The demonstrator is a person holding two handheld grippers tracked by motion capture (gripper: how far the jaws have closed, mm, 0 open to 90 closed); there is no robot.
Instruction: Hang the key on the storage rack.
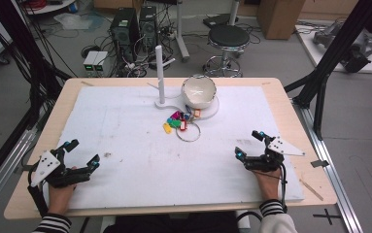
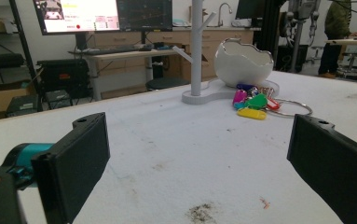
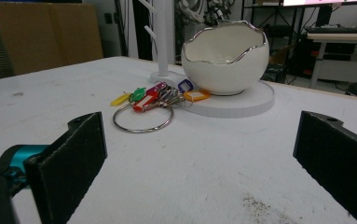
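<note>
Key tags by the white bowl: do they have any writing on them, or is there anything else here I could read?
Nothing here can be read.
Key tags: coloured plastic; any labels are too small to read.
Monitor behind the table, in the left gripper view: lines of text and coloured marks, too blurred to read.
Two small boxes on the floor: pale fronts, no legible print.
Bowl and white stand: no writing visible.

The high view looked forward and down over the whole table (image 1: 125, 145). Both gripper views sat low near its near edge, facing the far edge, sharing the key ring (image 2: 278, 107) and bowl (image 3: 225, 56).
</note>
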